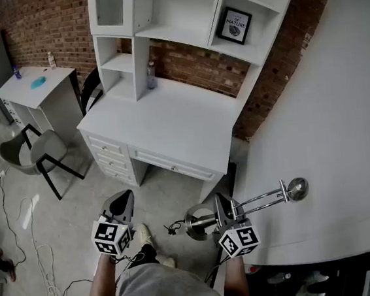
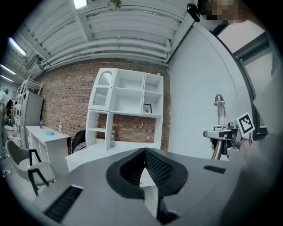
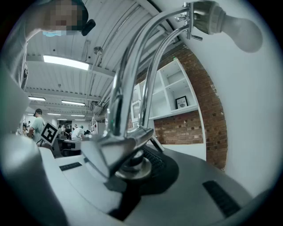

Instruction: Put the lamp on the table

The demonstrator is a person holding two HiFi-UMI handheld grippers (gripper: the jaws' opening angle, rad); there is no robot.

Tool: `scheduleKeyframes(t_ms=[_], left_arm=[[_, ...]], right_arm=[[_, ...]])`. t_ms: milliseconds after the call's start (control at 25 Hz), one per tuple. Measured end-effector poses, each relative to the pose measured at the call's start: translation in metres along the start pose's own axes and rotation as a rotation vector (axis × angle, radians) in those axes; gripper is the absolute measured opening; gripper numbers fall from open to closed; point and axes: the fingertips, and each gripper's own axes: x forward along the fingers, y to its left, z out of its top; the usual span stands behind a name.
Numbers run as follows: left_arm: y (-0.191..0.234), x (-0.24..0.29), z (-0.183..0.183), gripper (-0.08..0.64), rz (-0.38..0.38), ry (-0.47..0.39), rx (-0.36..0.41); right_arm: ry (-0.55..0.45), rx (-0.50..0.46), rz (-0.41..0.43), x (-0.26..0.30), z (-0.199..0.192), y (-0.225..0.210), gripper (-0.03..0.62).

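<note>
A chrome desk lamp (image 1: 269, 197) with a round base (image 1: 198, 222) and a bare bulb (image 1: 298, 188) is held off the floor, lying nearly level, base to the left. My right gripper (image 1: 224, 216) is shut on its stem near the base. In the right gripper view the lamp's twin chrome arms (image 3: 132, 84) rise from the right gripper (image 3: 131, 160) up to the bulb (image 3: 241, 31). My left gripper (image 1: 122, 206) is shut and holds nothing, its pads (image 2: 152, 165) pressed together. The white desk with a hutch (image 1: 169, 123) stands ahead, its top bare; the left gripper view shows the desk (image 2: 95, 152) and the lamp (image 2: 219, 126).
A white wall (image 1: 340, 121) runs close on the right. A bottle (image 1: 150, 75) and a framed picture (image 1: 234, 26) sit in the hutch. A grey chair (image 1: 37, 153) and a small white table (image 1: 37, 84) stand left. Cables (image 1: 37, 245) trail over the floor.
</note>
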Motion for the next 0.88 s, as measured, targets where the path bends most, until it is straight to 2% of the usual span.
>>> scheduleKeyframes(t_ms=[520,880], left_arm=[[0.004,0.004,0.002,0.003,-0.007,-0.001,0.020],[0.037,0.009,-0.005,0.003,0.051,0.014,-0.015]], right_arm=[[-0.003,-0.016,0.030,0.012,0.000,0.007,0.018],[0.020,0.015,0.093,0.054,-0.010,0.013,0.018]])
